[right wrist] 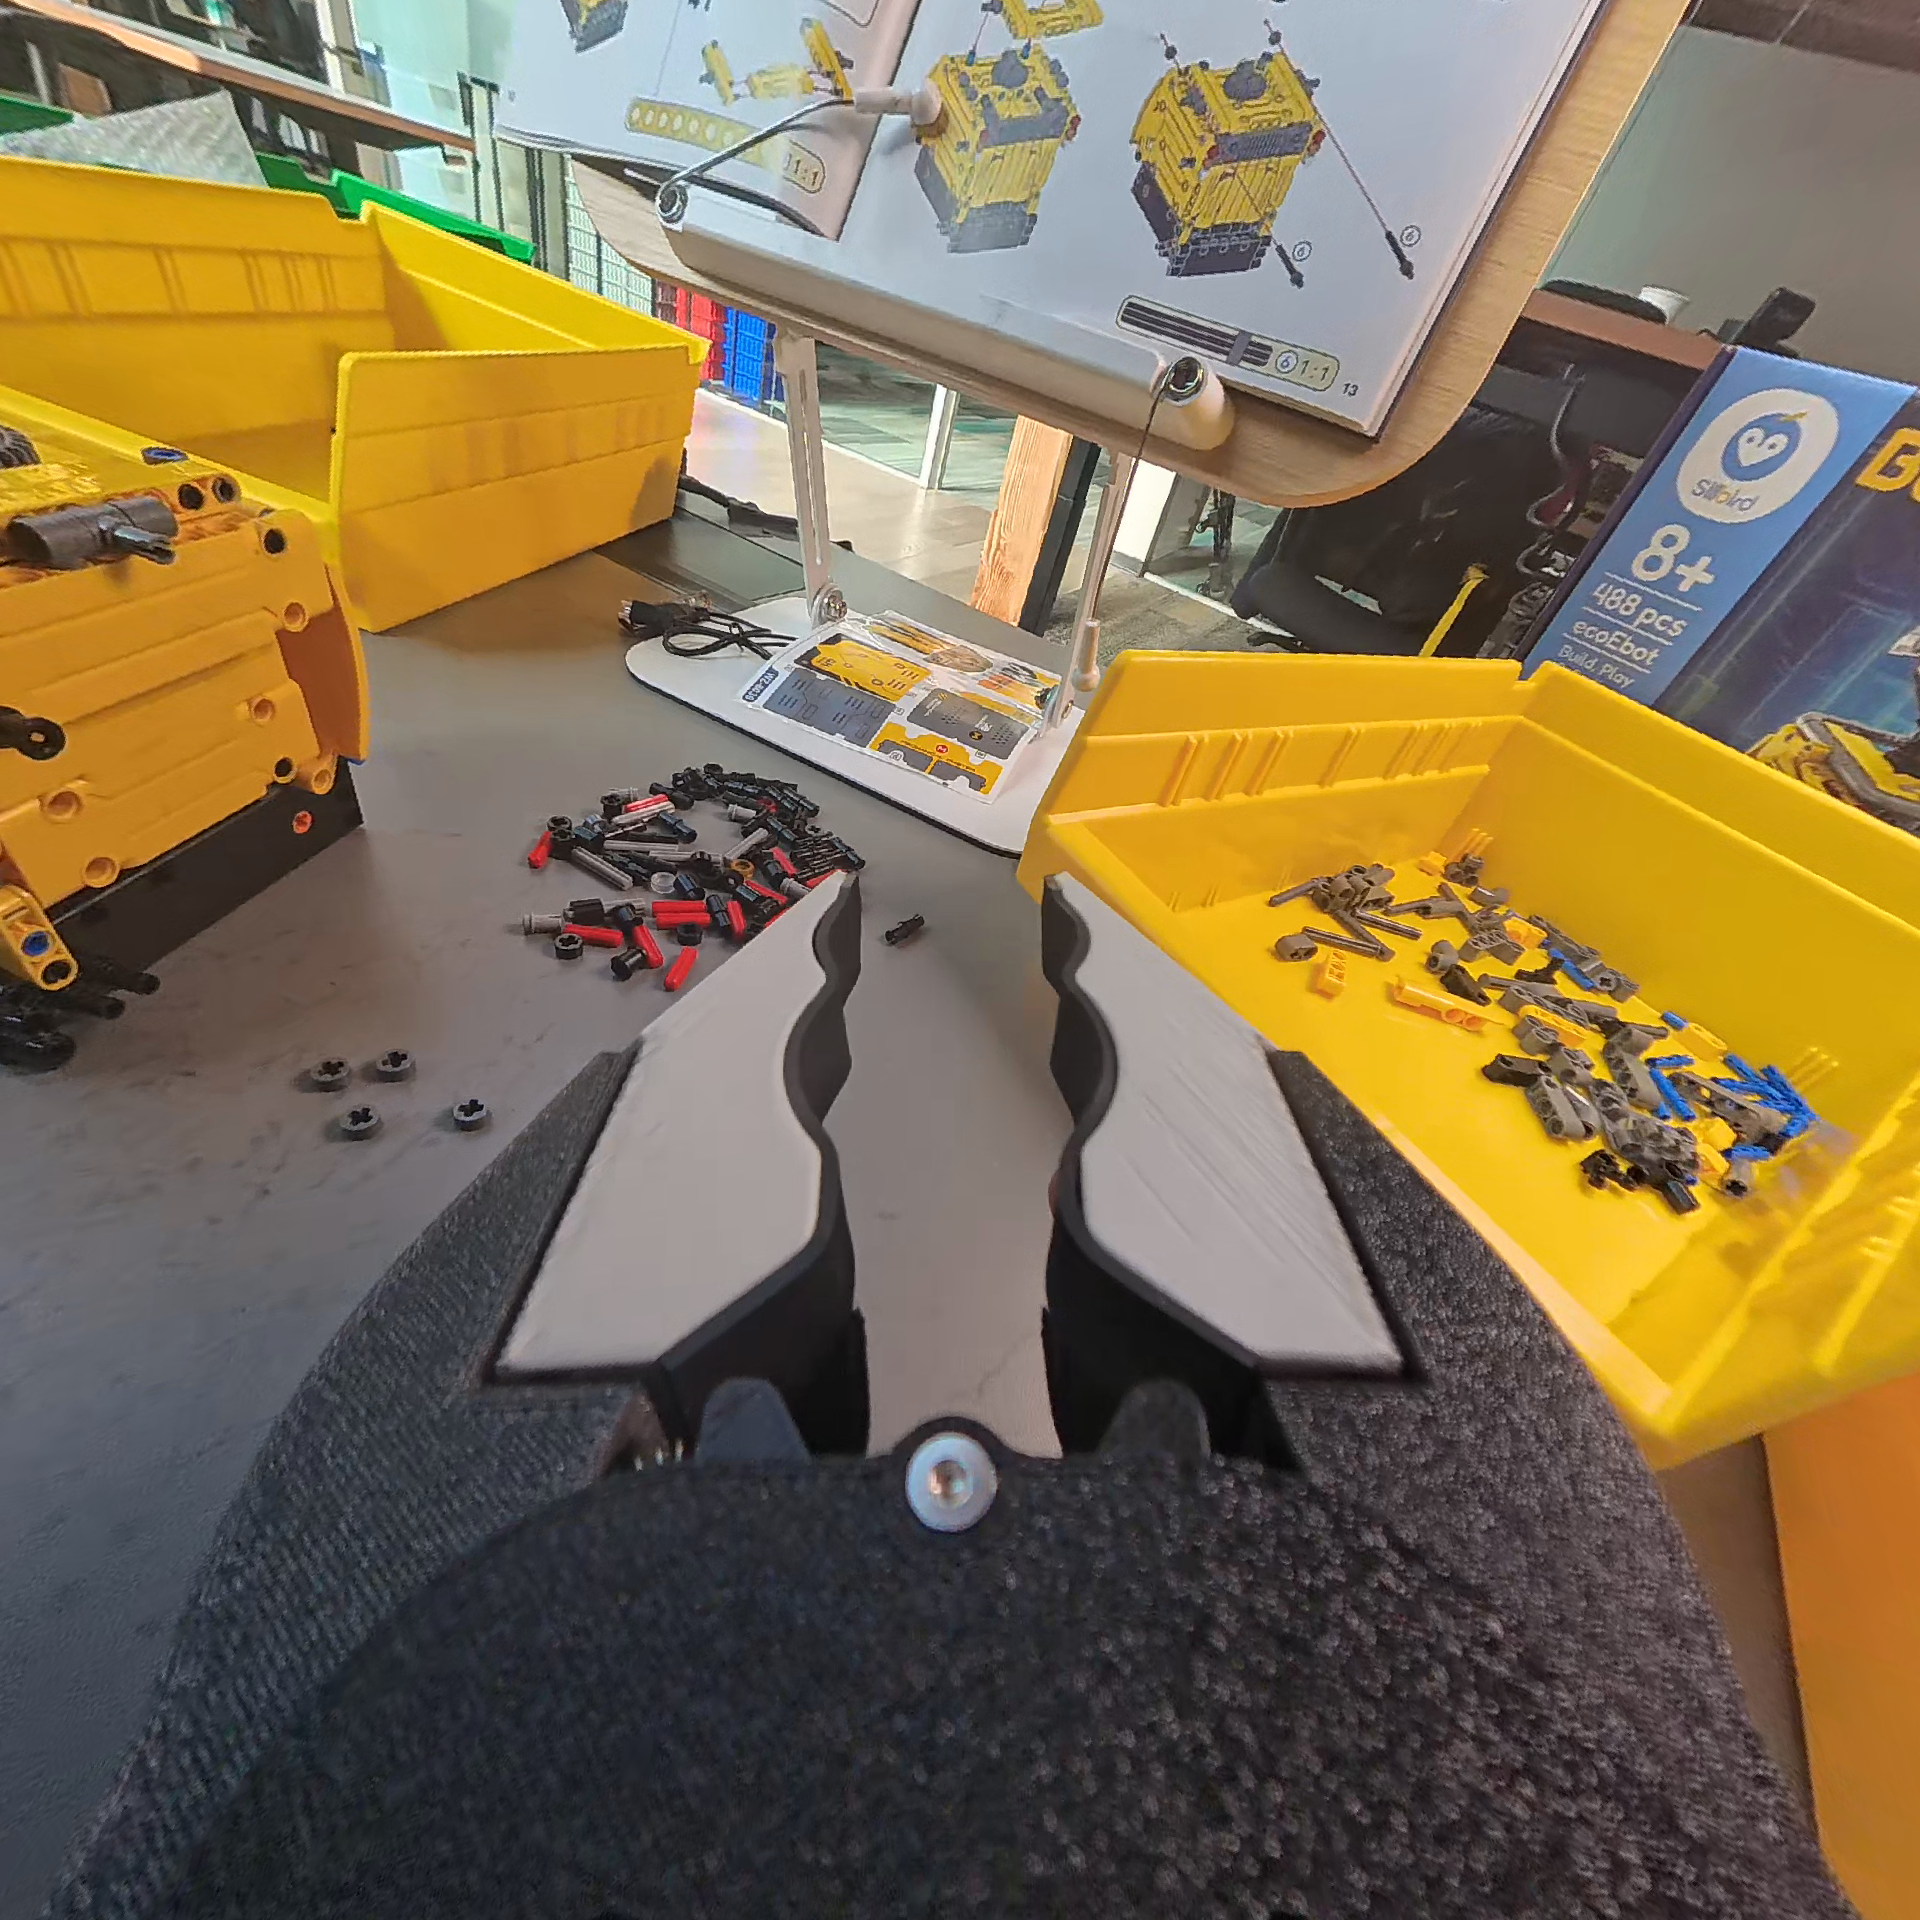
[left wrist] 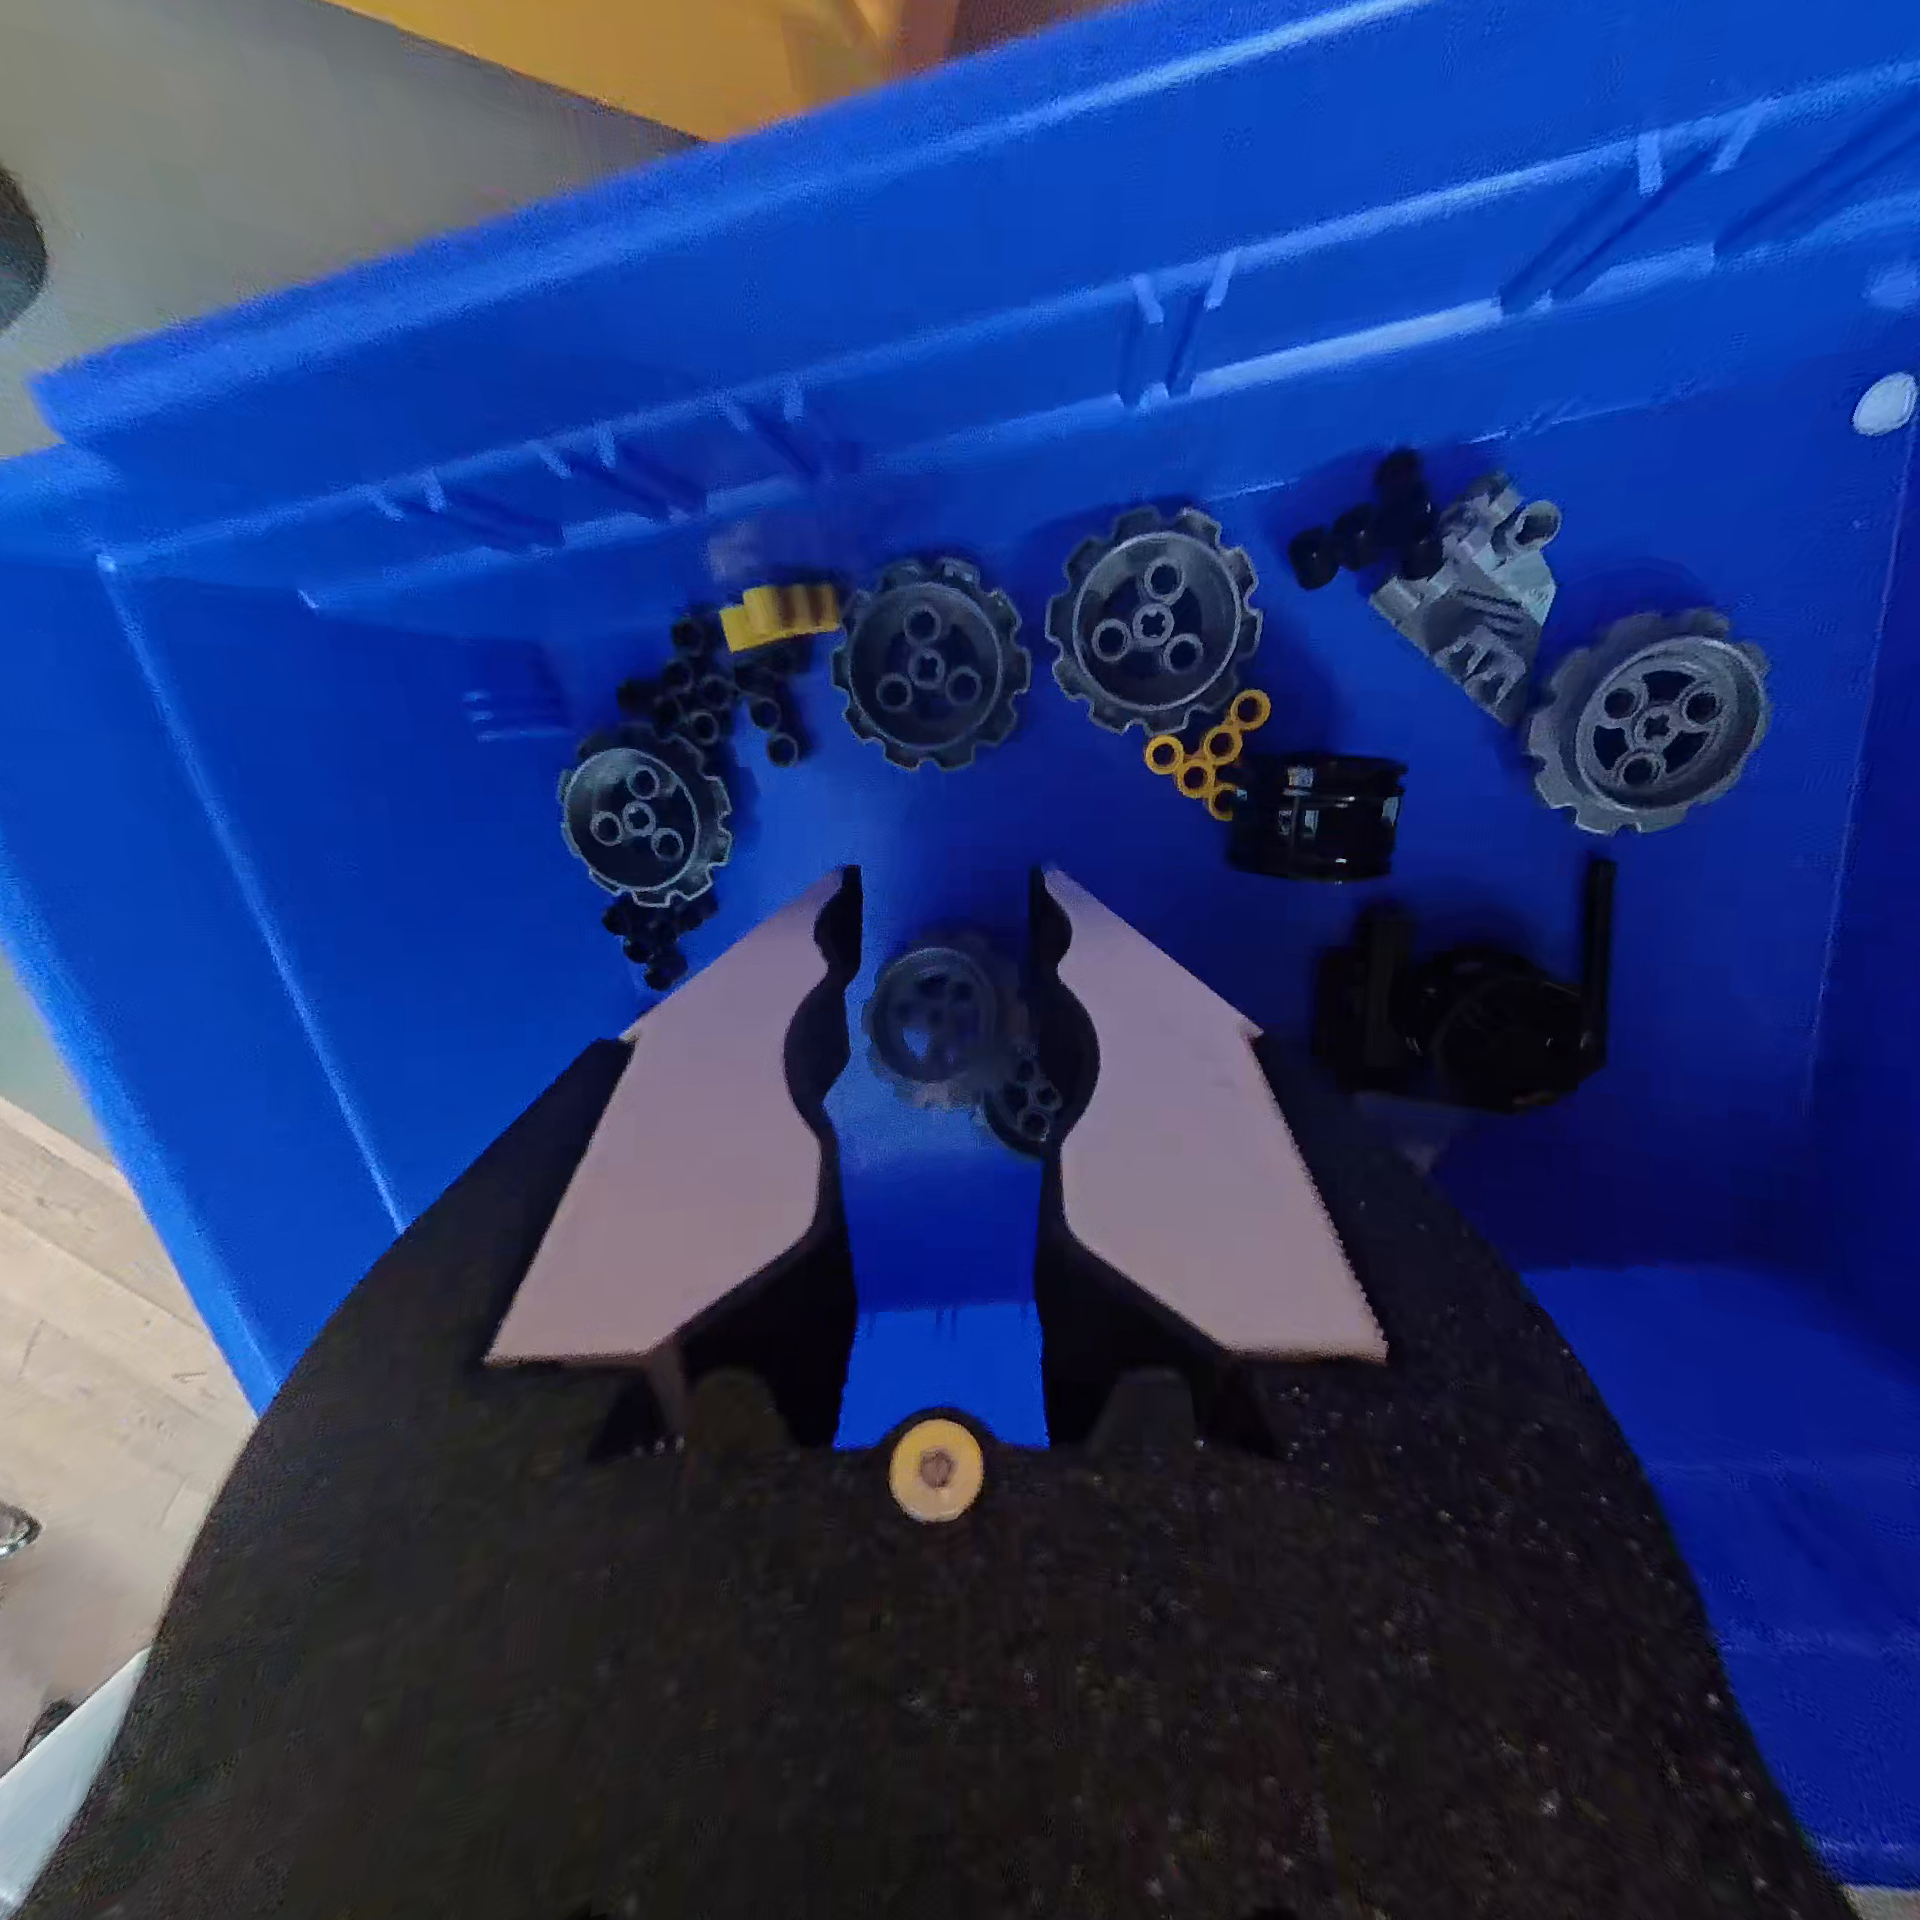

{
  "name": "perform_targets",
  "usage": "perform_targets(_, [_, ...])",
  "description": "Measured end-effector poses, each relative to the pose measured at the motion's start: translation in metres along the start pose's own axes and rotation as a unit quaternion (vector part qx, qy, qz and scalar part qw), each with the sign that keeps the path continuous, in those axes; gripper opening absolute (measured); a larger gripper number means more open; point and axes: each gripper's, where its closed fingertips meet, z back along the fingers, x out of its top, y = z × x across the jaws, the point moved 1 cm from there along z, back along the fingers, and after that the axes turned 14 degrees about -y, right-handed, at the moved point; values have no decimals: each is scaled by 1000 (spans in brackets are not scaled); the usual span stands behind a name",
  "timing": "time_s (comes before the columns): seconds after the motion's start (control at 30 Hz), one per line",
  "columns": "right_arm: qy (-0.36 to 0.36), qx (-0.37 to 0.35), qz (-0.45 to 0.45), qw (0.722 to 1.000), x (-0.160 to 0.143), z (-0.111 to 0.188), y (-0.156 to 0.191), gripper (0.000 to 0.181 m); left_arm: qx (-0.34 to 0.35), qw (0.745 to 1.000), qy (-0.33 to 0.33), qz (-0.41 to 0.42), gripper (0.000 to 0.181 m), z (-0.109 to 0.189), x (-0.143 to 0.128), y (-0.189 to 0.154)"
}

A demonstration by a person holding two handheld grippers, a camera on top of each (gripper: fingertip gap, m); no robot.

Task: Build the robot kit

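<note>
The left claw [left wrist: 945, 883] hangs apart inside a blue bin [left wrist: 1039, 343], a small dark gear [left wrist: 940, 1018] between its fingers. The right claw [right wrist: 951, 894], also apart and empty, hovers over the desk [right wrist: 312, 1247] near loose pins [right wrist: 686, 883].

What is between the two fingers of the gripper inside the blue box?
In the left wrist view, a dark gear wheel lies on the blue bin floor between the open left gripper fingers.

printed blue box [right wrist: 1704, 540], printed instruction page [right wrist: 1039, 156]
</note>
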Motion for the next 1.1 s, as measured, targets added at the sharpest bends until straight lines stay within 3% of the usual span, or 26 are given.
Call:
perform_targets(0.17, [-10,-1,0,1000,3,2,0,34,9,999,-41,7,51,-23,22,5])
perform_targets(0.3, [-17,-2,-5,1000,5,3,-1,34,-12,1000,-7,-3,36,-36,14,0])
perform_targets(0.43, [-19,-1,-12,1000,5,4,-2,34,-20,999,44,2,36,-21,-6,1])
perform_targets(0.67, [-18,2,-13,1000,5,3,-2,34,11,998,57,25,35,1,-21,10])
perform_targets(1.1, [-26,1,-11,1000,8,5,-1,34,115,993,-17,28,31,25,8,44])
